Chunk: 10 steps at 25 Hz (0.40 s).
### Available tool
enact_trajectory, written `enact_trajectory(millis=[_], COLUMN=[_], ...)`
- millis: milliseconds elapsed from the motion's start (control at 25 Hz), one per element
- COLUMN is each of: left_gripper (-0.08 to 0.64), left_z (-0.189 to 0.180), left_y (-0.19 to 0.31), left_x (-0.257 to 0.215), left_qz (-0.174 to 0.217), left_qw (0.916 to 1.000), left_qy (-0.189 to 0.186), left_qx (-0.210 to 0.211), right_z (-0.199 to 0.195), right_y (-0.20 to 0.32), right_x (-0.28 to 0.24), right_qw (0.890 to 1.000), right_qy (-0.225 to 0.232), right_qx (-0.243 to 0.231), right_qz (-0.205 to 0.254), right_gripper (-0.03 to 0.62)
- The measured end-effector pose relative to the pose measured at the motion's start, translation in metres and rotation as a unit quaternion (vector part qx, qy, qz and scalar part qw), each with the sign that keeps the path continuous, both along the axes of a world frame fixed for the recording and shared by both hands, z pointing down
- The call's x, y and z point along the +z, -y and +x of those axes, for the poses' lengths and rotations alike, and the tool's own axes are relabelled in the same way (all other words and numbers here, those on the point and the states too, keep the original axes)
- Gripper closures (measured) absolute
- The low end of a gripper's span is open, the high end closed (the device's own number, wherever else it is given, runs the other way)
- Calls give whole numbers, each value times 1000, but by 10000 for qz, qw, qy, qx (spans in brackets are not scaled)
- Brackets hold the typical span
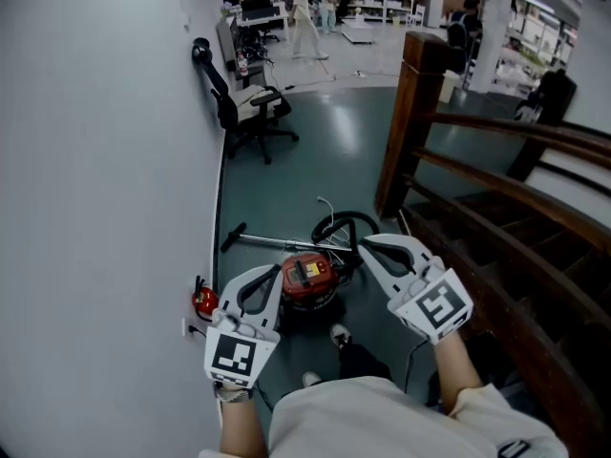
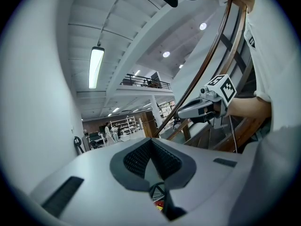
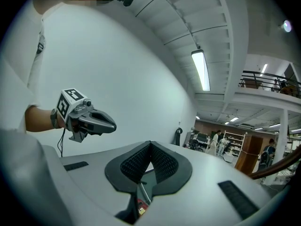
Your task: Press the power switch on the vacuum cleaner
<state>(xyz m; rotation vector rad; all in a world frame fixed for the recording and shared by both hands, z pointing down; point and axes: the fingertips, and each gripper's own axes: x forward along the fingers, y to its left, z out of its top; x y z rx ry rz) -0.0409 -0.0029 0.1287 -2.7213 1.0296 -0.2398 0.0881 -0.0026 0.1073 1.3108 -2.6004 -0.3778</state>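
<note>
**Over the vacuum cleaner, both tools closed and empty**

Down on the dark green floor (image 1: pixel 315 160), close to the person's feet, sits the vacuum cleaner (image 1: pixel 307 280), a red canister with a yellow patch on top. Its power switch is too small to pick out.

Both forearms reach forward and down from the body. The left tool (image 1: pixel 280 268) angles inward to the right, and its tip lies over the canister's left edge in the head view. Whether it touches cannot be told. Its jaws are together at the tips with nothing between them. The right tool (image 1: pixel 363 244) angles inward to the left, and its tip is seen just right of the canister, against the hose. Its jaws are likewise closed on nothing. The two tips point toward each other with the canister between them.

A black hose (image 1: pixel 342 225) loops up behind the canister, and a metal tube (image 1: pixel 277 242) lies on the floor to its left. A pale wall (image 1: pixel 95 160) runs along the left, with a small red object (image 1: pixel 203 302) at its foot. To the right stand a wooden post (image 1: pixel 406 122) and a dark stair railing (image 1: pixel 516 136). One shoe (image 1: pixel 340 334) shows just below the canister. Farther off are an office chair (image 1: pixel 250 117) and some people (image 1: pixel 304 17).
</note>
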Motion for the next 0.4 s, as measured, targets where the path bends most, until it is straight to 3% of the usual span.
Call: enact_trajectory(millis=[400], left_gripper=[563], left_z=[-3], left_y=[3], left_x=[0], left_qz=[-22], left_qw=[10000], left_qy=[48], left_qx=[29], right_z=[-2], right_y=[8], right_x=[0], right_qw=[10000], right_qy=[-15], right_qx=[57], right_qz=[-66], right_gripper=[565])
